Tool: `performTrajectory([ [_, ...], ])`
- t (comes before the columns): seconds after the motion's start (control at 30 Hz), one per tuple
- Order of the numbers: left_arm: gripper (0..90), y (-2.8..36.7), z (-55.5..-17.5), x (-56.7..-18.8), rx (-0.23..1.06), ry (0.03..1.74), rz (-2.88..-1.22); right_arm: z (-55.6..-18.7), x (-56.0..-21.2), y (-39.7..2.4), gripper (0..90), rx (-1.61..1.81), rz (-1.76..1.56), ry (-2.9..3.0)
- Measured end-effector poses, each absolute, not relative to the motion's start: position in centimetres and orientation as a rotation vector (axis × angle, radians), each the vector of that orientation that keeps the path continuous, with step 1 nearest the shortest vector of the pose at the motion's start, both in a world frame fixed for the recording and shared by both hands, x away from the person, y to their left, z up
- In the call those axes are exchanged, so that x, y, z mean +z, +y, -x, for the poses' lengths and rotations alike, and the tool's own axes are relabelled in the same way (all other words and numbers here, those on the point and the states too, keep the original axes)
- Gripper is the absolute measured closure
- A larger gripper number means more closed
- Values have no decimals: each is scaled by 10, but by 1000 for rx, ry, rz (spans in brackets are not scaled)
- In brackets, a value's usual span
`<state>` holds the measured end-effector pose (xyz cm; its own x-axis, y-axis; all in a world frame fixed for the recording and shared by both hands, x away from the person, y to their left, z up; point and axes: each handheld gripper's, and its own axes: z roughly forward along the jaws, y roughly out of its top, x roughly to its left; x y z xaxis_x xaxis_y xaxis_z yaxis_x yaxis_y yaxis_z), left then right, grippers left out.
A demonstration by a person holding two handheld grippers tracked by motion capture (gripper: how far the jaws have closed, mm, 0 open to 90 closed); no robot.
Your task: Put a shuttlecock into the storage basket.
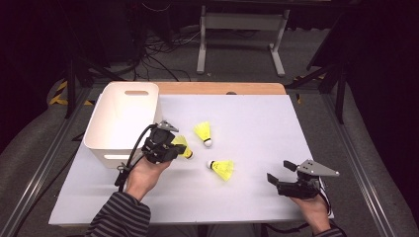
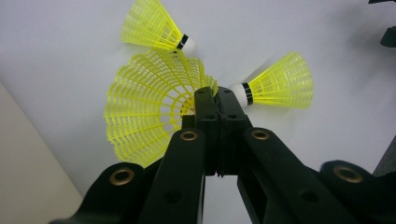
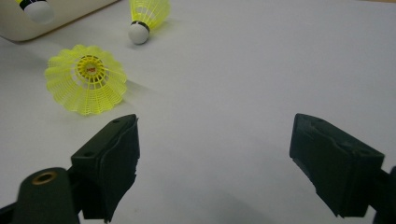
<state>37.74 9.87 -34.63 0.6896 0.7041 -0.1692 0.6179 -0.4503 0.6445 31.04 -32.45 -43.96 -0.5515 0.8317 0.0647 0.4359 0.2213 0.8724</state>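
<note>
Three yellow shuttlecocks with white corks are on the white table (image 1: 257, 128). My left gripper (image 1: 174, 144) (image 2: 215, 99) is shut on the skirt rim of one shuttlecock (image 1: 183, 147) (image 2: 144, 112), just right of the white bin (image 1: 123, 118); its cork (image 3: 37, 10) points down towards the table. A second shuttlecock (image 1: 203, 132) (image 2: 154, 28) (image 3: 147, 14) lies beyond it. The third shuttlecock (image 1: 222, 168) (image 2: 275, 86) (image 3: 86, 86) lies nearer the front, cork to the left. My right gripper (image 1: 279, 171) (image 3: 215, 130) stands open at the front right, nothing between its fingers.
The bin is open-topped, with handle slots, and stands at the table's left rear; its wall (image 2: 23, 177) (image 3: 14, 28) is close beside the left gripper. A wooden strip (image 1: 222, 88) edges the table's far side. Bare table lies between the third shuttlecock and the right gripper.
</note>
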Motion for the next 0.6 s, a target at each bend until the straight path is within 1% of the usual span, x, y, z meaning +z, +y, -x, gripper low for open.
performTrajectory([
  [0.6,898,106,-377,-337,152,1007,-2187,-311,-440,-325,165,1276,-1172,2082],
])
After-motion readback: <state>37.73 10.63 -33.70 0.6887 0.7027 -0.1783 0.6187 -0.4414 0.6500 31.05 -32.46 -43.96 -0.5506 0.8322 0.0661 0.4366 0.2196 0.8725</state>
